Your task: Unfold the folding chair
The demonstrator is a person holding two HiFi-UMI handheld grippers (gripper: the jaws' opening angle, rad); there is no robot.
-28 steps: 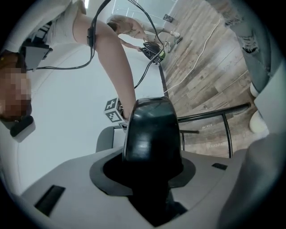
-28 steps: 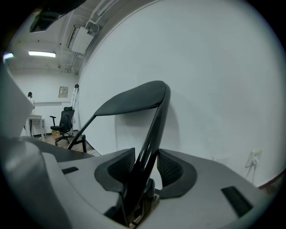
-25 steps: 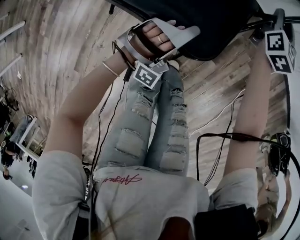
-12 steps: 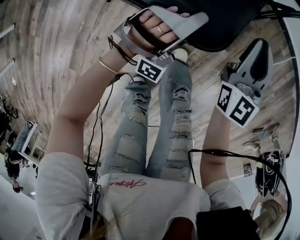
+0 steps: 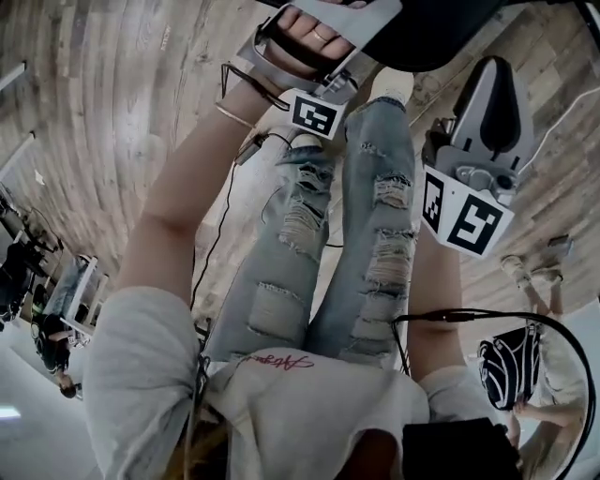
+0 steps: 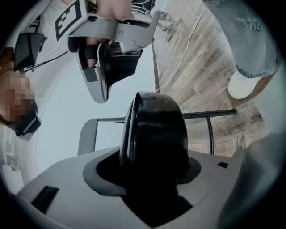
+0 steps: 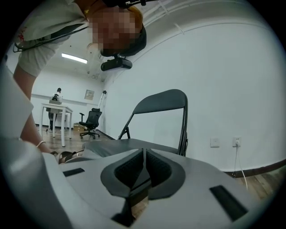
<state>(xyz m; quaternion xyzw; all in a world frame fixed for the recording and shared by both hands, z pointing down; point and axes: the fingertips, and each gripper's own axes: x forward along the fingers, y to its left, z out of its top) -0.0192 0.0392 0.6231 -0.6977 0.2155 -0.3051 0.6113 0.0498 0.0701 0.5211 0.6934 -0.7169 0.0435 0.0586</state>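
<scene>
The folding chair (image 7: 156,102) stands on the wooden floor (image 5: 112,112) against a white wall (image 7: 232,89), directly in front of a standing person. In the right gripper view it already looks opened out: the backrest is upright and the dark seat (image 5: 441,33) lies roughly level in front of it. Going by that, the unfolding seems nearly finished.

At the near edge of the seat is the left gripper (image 5: 366,14). Its jaws are opening, and the seat's rounded black edge sits in the gap between them. This looks like a hold on the seat being let go, probably because the seat is now low enough.

On the person's right, near the seat but not touching it, is the right gripper (image 7: 144,156). It points towards the chair. Its jaws are closing and have almost met, with nothing between them. It seems to have no part in this step, so it hangs idle.

Nearer than the chair, the person's legs in torn jeans (image 5: 375,216) stand just short of the seat, with cables trailing beside them.
</scene>
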